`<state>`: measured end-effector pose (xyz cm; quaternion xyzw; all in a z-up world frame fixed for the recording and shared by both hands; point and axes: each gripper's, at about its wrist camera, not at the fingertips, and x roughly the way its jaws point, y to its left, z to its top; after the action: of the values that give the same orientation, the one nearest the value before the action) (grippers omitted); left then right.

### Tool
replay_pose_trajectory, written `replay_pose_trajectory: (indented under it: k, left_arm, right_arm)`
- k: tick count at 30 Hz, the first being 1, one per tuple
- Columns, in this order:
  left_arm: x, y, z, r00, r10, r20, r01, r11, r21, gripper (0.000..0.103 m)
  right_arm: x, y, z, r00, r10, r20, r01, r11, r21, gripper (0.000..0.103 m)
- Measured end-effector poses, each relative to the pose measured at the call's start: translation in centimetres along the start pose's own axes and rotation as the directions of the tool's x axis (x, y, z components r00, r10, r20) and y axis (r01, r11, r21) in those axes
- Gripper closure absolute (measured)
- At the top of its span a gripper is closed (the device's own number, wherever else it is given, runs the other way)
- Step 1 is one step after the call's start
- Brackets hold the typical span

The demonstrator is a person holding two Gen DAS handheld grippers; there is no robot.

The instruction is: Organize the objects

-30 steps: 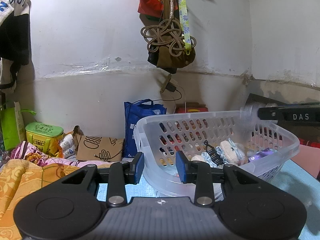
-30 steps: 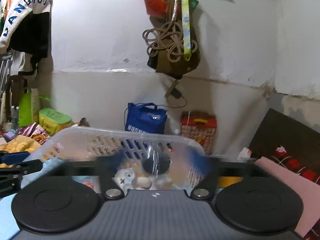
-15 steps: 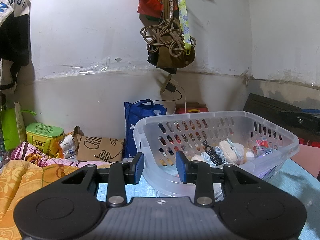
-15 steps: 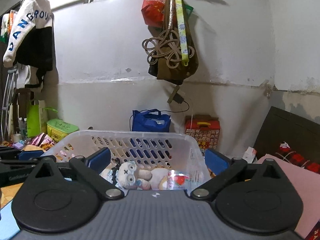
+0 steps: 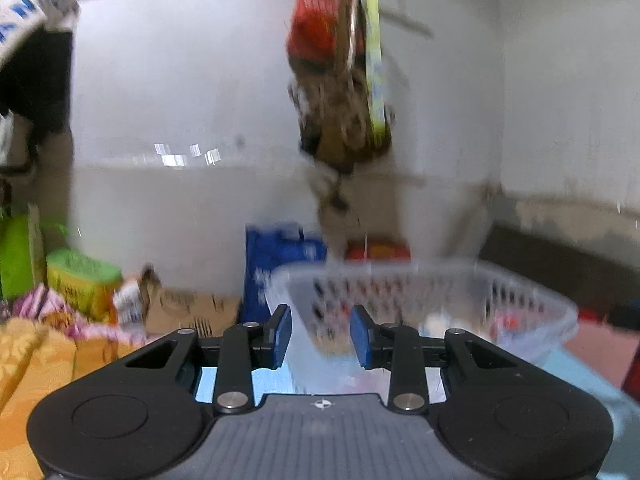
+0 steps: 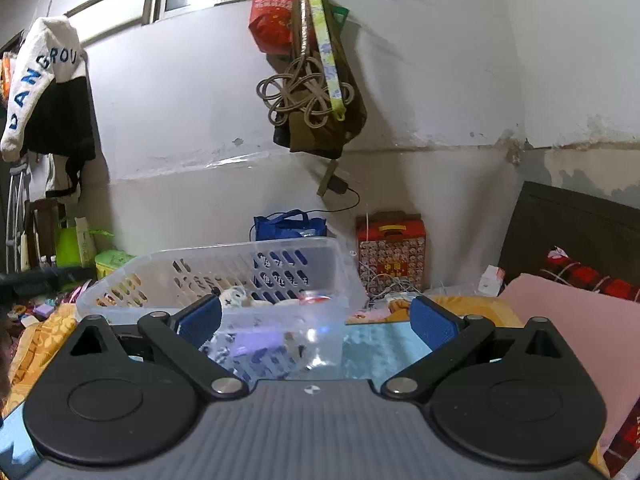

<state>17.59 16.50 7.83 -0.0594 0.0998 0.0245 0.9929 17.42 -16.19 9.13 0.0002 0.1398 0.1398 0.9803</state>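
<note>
A clear plastic basket [image 6: 256, 268] sits on a light blue mat [image 6: 380, 344]. It holds a small white plush toy [image 6: 234, 296], a red-and-white packet [image 6: 316, 298] and other small items. In the blurred left wrist view the basket [image 5: 440, 292] lies ahead and to the right. My left gripper [image 5: 320, 336] has a narrow gap between its blue pads and holds nothing. My right gripper [image 6: 316, 320] is wide open and empty, in front of the basket's near right corner.
A blue bag [image 6: 290, 228] and a red printed box [image 6: 390, 248] stand by the wall behind the basket. A pink cushion [image 6: 568, 332] lies at the right. Orange cloth [image 5: 36, 360] and a green box [image 5: 82, 280] lie at the left. Bags hang on the wall [image 6: 316, 112].
The left view has tilted up and blurred with motion. My right gripper has pulled back and to the right of the basket, tilting up; its jaws stay wide open.
</note>
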Motion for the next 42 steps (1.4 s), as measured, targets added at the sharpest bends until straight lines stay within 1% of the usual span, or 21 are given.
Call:
replay_pose_trajectory:
  k: [2, 4, 7, 9, 10, 11, 12, 13, 14, 15, 17, 19, 22, 25, 26, 27, 29, 33, 36, 39, 42]
  left_arm:
    - [-1.5, -0.2, 0.4, 0.998, 0.009, 0.062, -0.009, 1.000, 0.003, 0.066]
    - [-2.3, -0.8, 0.6, 0.997, 0.009, 0.073, -0.010, 1.000, 0.019, 0.066]
    - [-1.9, -2.0, 0.3, 1.000, 0.009, 0.001, -0.009, 0.999, 0.036, 0.065]
    - [-1.5, -2.6, -0.2, 0.998, -0.002, -0.056, 0.004, 0.999, 0.049, 0.065]
    - [-1.6, -2.9, -0.4, 0.998, -0.006, -0.068, 0.010, 0.998, 0.060, 0.064]
    - [-1.7, -3.1, -0.5, 0.997, -0.007, -0.075, 0.012, 0.998, 0.068, 0.056]
    - [-1.9, -3.3, -0.5, 0.997, -0.007, -0.078, 0.013, 0.997, 0.071, 0.045]
    - [-2.1, -3.4, -0.5, 0.997, -0.011, -0.078, 0.017, 0.997, 0.075, 0.037]
    - [-2.2, -3.6, -0.6, 0.997, -0.017, -0.078, 0.024, 0.997, 0.080, 0.023]
    - [-2.4, -3.7, -0.7, 0.997, -0.024, -0.075, 0.030, 0.996, 0.084, 0.017]
    - [-2.6, -4.0, -0.8, 0.997, -0.040, -0.059, 0.045, 0.995, 0.086, 0.014]
    - [-2.6, -4.3, -0.8, 0.997, -0.033, -0.064, 0.038, 0.996, 0.081, 0.001]
    - [-3.1, -5.2, -1.0, 0.998, -0.010, -0.067, 0.016, 0.997, 0.081, 0.000]
    - [-3.4, -6.0, -0.9, 0.993, -0.026, -0.115, 0.037, 0.995, 0.091, 0.000]
    - [-3.5, -6.2, -0.8, 0.991, -0.031, -0.133, 0.043, 0.995, 0.088, 0.000]
    - [-3.6, -6.2, -0.7, 0.989, -0.032, -0.145, 0.045, 0.995, 0.085, 0.000]
    - [-3.9, -6.5, -0.2, 0.986, -0.013, -0.167, 0.027, 0.996, 0.083, 0.000]
    - [-4.5, -6.9, 0.9, 0.982, -0.005, -0.191, 0.020, 0.997, 0.077, 0.000]
    - [-4.4, -7.4, 1.7, 0.976, 0.013, -0.219, 0.004, 0.997, 0.078, 0.000]
    - [-4.0, -8.1, 2.3, 0.971, 0.026, -0.240, -0.005, 0.996, 0.088, 0.000]
    - [-3.4, -8.3, 2.7, 0.964, 0.040, -0.265, -0.020, 0.997, 0.079, 0.000]
  right_arm:
    - [-0.2, -0.6, -0.3, 1.000, 0.003, -0.006, -0.003, 1.000, 0.017, 0.000]
    - [-0.3, -0.8, -0.5, 1.000, 0.005, -0.014, -0.005, 1.000, 0.016, 0.000]
    - [-0.3, -0.8, -0.5, 1.000, -0.002, -0.023, 0.001, 1.000, -0.009, 0.000]
    - [-0.3, -0.8, -0.3, 0.999, 0.011, -0.033, -0.012, 0.999, -0.033, 0.000]
    - [-0.4, -0.7, -0.3, 0.999, 0.019, -0.031, -0.020, 0.999, -0.043, 0.000]
    - [-0.5, -0.8, -0.2, 0.999, 0.026, -0.029, -0.027, 0.998, -0.051, 0.000]
    - [-0.5, -0.7, -0.2, 0.999, 0.032, -0.031, -0.034, 0.998, -0.059, 0.000]
    - [-0.4, -0.6, -0.3, 0.999, 0.040, -0.037, -0.042, 0.997, -0.066, 0.000]
    - [-0.3, -0.4, -0.4, 0.998, 0.048, -0.051, -0.051, 0.996, -0.071, 0.000]
    - [0.0, -0.2, -0.5, 0.996, 0.056, -0.073, -0.061, 0.995, -0.079, 0.000]
    - [0.5, 0.0, -0.8, 0.994, 0.057, -0.098, -0.066, 0.993, -0.093, 0.000]
    - [1.0, 0.3, -0.9, 0.993, 0.033, -0.114, -0.045, 0.993, -0.109, 0.000]
    - [1.7, 1.0, -0.8, 0.986, -0.036, -0.166, 0.015, 0.992, -0.128, 0.000]
    - [1.7, 1.4, -0.7, 0.971, -0.137, -0.198, 0.106, 0.981, -0.160, 0.000]
    - [1.5, 1.3, -0.7, 0.971, -0.141, -0.191, 0.111, 0.980, -0.162, 0.000]
    - [1.3, 1.0, -0.7, 0.974, -0.132, -0.186, 0.103, 0.982, -0.158, 0.000]
    - [1.1, 0.5, -0.3, 0.970, -0.102, -0.221, 0.073, 0.988, -0.137, 0.000]
    - [1.4, -0.4, 1.1, 0.951, 0.000, -0.309, -0.018, 0.998, -0.054, 0.000]
    - [1.8, -0.7, 2.0, 0.939, 0.075, -0.337, -0.069, 0.997, 0.031, 0.000]
    - [2.1, -0.8, 2.4, 0.940, 0.081, -0.331, -0.065, 0.996, 0.060, 0.000]
    - [2.8, -0.8, 2.6, 0.948, 0.041, -0.315, -0.026, 0.998, 0.050, 0.000]
